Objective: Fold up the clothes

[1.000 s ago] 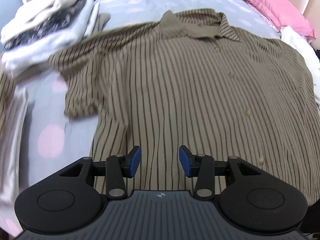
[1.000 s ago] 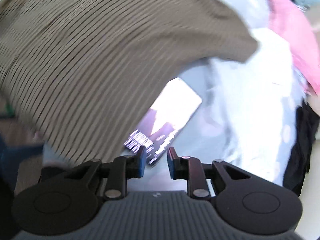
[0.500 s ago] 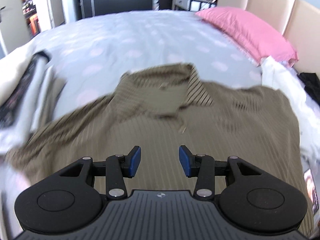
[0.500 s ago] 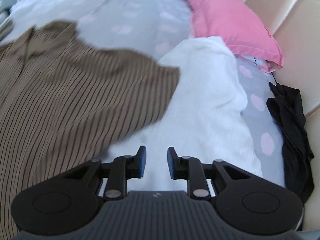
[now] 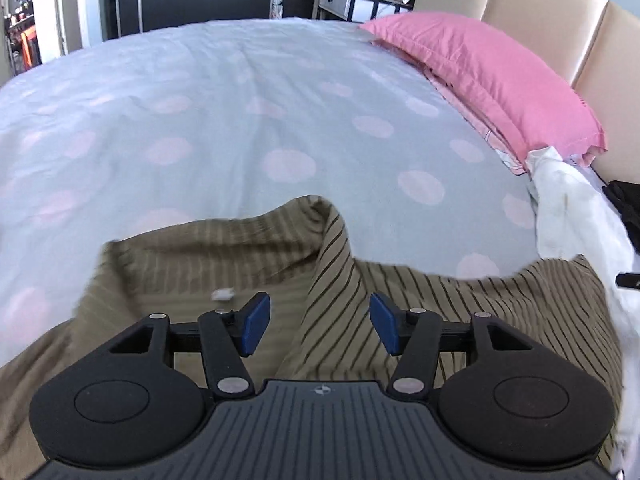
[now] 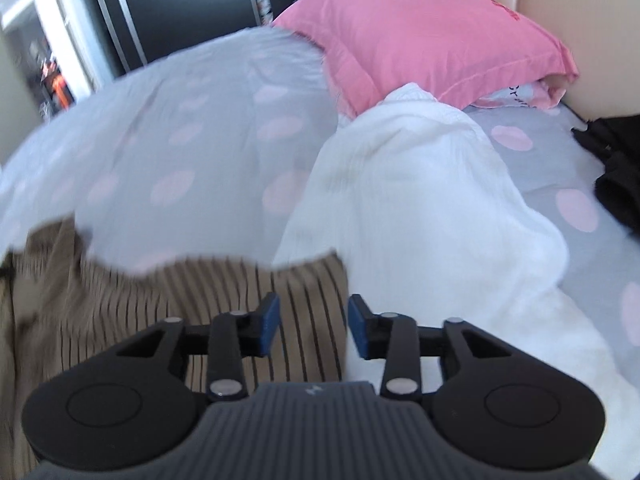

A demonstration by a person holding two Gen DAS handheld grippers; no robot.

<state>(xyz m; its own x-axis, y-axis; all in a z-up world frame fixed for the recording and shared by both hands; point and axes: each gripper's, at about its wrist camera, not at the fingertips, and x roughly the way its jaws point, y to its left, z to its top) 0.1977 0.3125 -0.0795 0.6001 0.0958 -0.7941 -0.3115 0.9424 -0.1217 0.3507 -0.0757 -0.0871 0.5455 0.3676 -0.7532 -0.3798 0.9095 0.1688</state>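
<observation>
Both sets of blue pads stand apart, gripping nothing: the left gripper over the collar of the striped shirt, the right gripper at its edge beside white cloth, all on the dotted bedsheet.

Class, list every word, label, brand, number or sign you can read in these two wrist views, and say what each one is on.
No text can be read with confidence.
Dark lettering on the pale pillowcase under the pink pillow: too small and blurred.
Red print at the pink pillow's top edge: blurred.
White neck tag inside the striped shirt: blurred.
Small emblem on the left claw body: a symbol, no letters.
</observation>
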